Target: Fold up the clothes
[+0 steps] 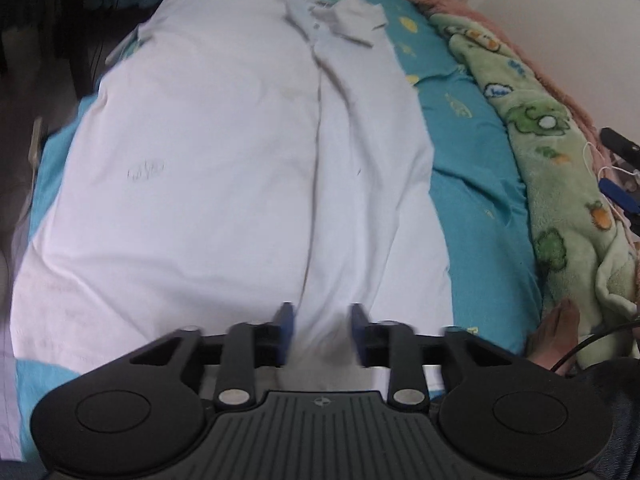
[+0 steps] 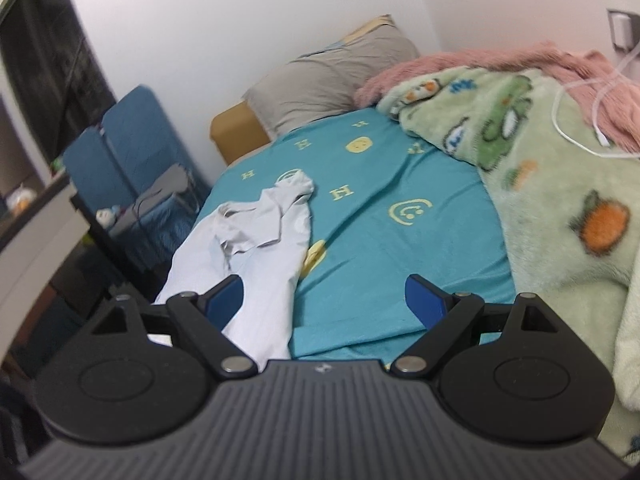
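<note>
A white polo shirt [image 1: 224, 160] lies spread lengthwise on the teal bed sheet [image 1: 472, 184], collar [image 1: 352, 20] at the far end, one side folded over along a lengthwise crease. My left gripper [image 1: 322, 334] hovers over the shirt's near hem with its blue-padded jaws partly open and nothing between them. In the right wrist view the shirt [image 2: 248, 240] shows at the left, bunched near its collar end. My right gripper [image 2: 324, 300] is wide open and empty above the sheet [image 2: 400, 208], its left finger over the shirt's edge.
A green cartoon blanket [image 1: 560, 184] and pink fleece [image 2: 480, 60] lie along the bed's right side, with a white cable [image 2: 580, 136] on top. A grey pillow [image 2: 328, 80] sits at the head. A blue chair [image 2: 128, 144] stands left of the bed. A bare foot [image 1: 556, 332] rests at the right.
</note>
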